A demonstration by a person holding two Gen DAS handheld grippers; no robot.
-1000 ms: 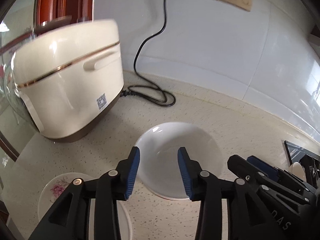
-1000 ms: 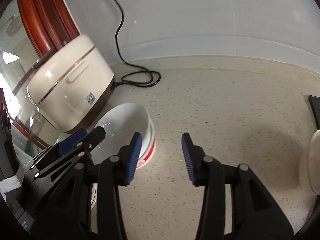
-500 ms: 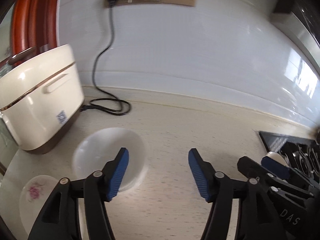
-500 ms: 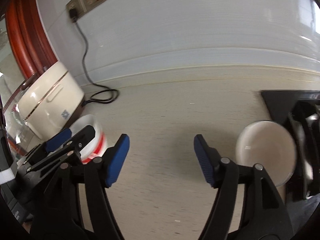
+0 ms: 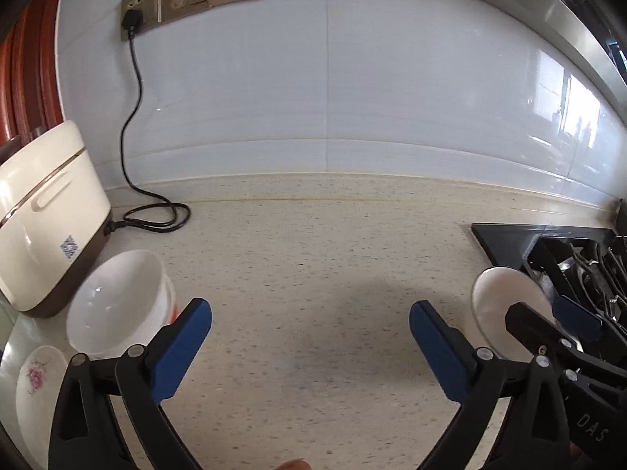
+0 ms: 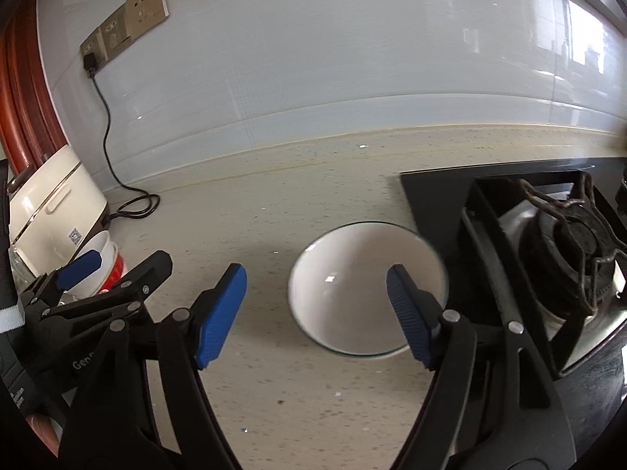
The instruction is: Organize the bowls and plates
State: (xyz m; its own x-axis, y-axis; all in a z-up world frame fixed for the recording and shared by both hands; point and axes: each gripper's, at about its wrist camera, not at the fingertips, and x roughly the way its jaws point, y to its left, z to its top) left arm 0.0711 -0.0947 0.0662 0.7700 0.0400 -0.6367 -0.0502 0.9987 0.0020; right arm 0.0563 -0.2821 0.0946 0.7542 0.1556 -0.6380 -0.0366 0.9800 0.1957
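Observation:
A white bowl (image 5: 117, 297) sits stacked in a red-banded bowl beside the rice cooker, also in the right wrist view (image 6: 102, 250). A flowered plate (image 5: 37, 376) lies in front of it. A second white bowl (image 6: 364, 286) stands by the stove edge, also in the left wrist view (image 5: 505, 305). My left gripper (image 5: 309, 329) is open and empty over bare counter. My right gripper (image 6: 317, 297) is open and empty, its right finger over that bowl.
A cream rice cooker (image 5: 43, 227) stands at the left with its black cord (image 5: 156, 219) coiled by the wall. A black gas stove (image 6: 548, 254) takes the right side. The speckled counter (image 5: 321, 258) runs to a white tiled wall.
Both grippers swung right, away from the stacked bowls, and opened wider. The right gripper now sits over the white bowl by the stove.

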